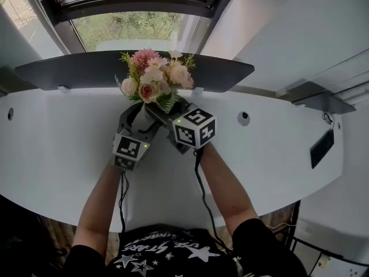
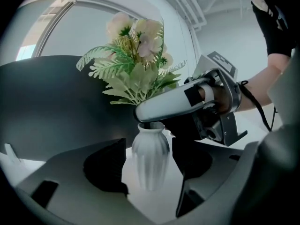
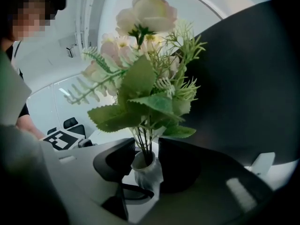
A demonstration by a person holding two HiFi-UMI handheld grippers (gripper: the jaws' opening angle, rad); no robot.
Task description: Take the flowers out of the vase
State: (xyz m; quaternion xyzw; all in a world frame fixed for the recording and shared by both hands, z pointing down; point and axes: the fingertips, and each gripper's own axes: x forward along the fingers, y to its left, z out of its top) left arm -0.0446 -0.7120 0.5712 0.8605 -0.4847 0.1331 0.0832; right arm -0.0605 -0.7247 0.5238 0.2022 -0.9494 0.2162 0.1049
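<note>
A bunch of pink and cream flowers with green fern leaves stands in a small white ribbed vase at the back of the white table. My left gripper is open, its jaws standing wide on either side of the vase's body with narrow gaps. My right gripper reaches in from the other side at the vase's mouth. Its jaws flank the green stems just above the rim and are open, with a sliver of gap showing. From the head view both grippers hide the vase.
A dark curved sill runs behind the flowers under a window. A round grommet sits in the table to the right, and a black box hangs on its right edge. The person's forearms reach from the near edge.
</note>
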